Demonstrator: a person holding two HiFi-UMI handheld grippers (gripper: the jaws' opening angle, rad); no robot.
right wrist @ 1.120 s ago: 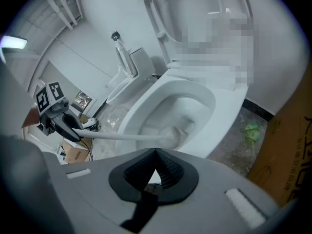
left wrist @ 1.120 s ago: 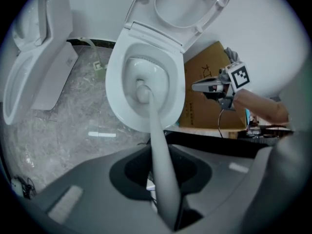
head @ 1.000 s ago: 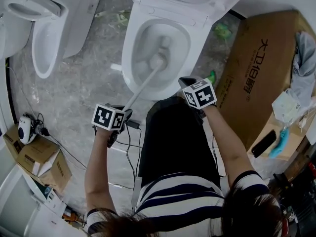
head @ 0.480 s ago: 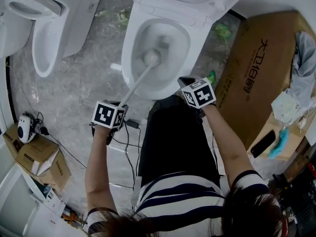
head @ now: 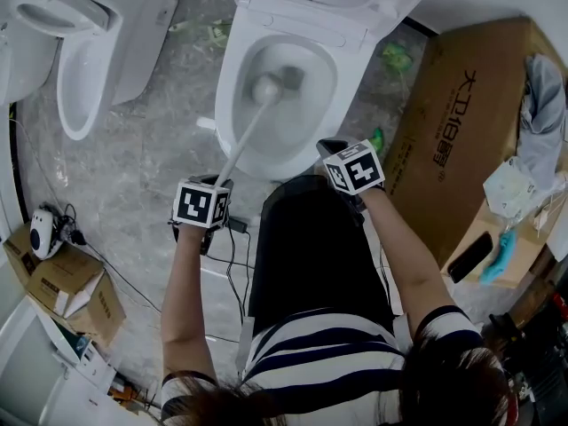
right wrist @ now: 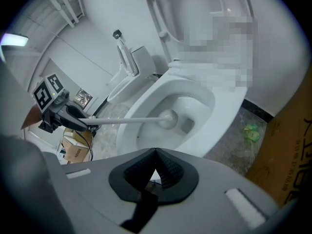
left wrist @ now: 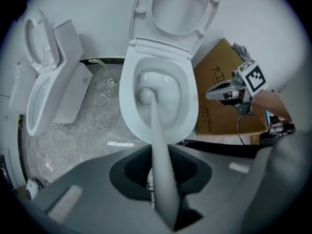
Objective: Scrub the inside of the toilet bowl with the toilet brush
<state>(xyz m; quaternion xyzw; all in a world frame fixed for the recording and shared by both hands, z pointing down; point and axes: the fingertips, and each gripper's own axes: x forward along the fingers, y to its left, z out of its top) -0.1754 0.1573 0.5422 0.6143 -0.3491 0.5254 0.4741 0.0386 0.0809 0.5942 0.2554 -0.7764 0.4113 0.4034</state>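
Near: left tongs pinch the toilet brush by its handle, low on the shaft, near-left of the toilet bowl. The right tongs are pressed together with nothing between them. They hover at the bowl's near-right rim, apart from the brush. Cables lie on the floor between the person's arms, and small cartons sit near left by the wall. The shaft runs from the left tongs over the near rim into the bowl. The brush head is inside, left of centre, just beside the drain opening. A cardboard box stands just right of the toilet. A second toilet is far left, well apart. The lid is raised at the far side.
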